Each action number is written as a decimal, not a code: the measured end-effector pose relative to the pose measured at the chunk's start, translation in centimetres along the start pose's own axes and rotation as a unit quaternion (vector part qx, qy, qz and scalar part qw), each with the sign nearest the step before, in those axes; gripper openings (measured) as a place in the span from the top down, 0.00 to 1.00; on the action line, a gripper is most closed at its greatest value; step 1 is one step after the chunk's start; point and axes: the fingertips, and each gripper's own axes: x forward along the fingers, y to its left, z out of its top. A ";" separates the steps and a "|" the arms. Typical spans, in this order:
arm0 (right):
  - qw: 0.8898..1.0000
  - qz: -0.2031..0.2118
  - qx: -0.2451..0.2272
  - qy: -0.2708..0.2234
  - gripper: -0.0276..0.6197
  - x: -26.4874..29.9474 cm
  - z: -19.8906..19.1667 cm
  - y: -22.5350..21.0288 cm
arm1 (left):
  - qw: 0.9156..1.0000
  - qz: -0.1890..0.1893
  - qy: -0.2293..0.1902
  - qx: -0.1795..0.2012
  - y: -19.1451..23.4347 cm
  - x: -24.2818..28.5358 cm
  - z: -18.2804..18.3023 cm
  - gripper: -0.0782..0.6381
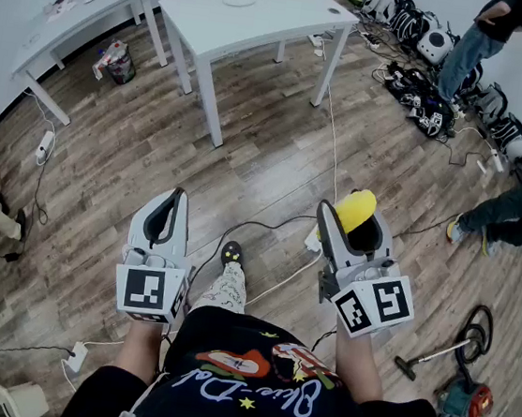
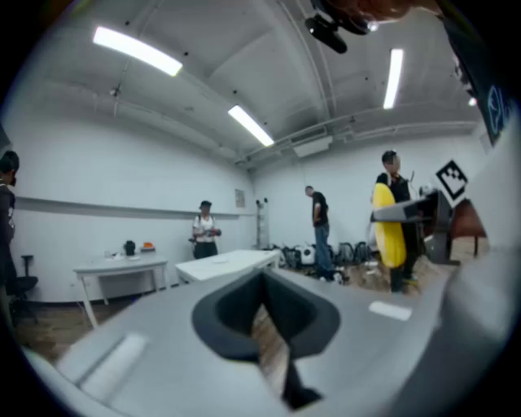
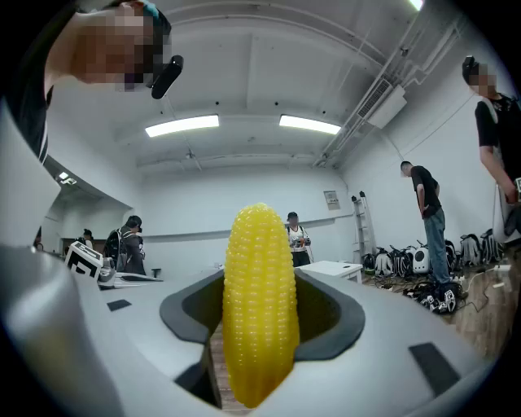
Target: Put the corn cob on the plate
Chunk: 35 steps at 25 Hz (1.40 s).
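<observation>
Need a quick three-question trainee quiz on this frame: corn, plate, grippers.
1. True or false: the yellow ribbed corn cob already lies on the round white plate.
2. Which gripper grips the cob? A: left gripper. B: right gripper.
3. Fill in: the plate rests on a white ___.
Key: 1 false; 2 B; 3 table.

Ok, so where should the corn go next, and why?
Probably carry the right hand-held gripper, which clamps the corn cob, forward toward the white table. The plate sits there, far from the corn.
</observation>
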 end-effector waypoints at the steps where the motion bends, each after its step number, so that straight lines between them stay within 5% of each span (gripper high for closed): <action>1: 1.000 0.000 0.001 0.000 0.58 1.7 0.3 -0.7 | 1.000 0.001 0.000 -0.004 0.7 1.6 0.3 0.90; 15: 1.000 0.023 -0.008 -0.009 0.58 24.7 4.3 -4.8 | 1.000 -0.017 -0.017 -0.005 12.4 20.9 3.5 0.90; 23: 0.999 0.038 -0.013 0.008 0.58 34.1 3.6 -10.5 | 1.000 -0.016 -0.003 -0.008 14.9 30.7 2.7 0.90; 35: 0.987 0.158 -0.029 0.016 0.58 60.4 4.3 -24.4 | 0.997 0.071 -0.023 -0.001 22.7 55.7 7.4 0.90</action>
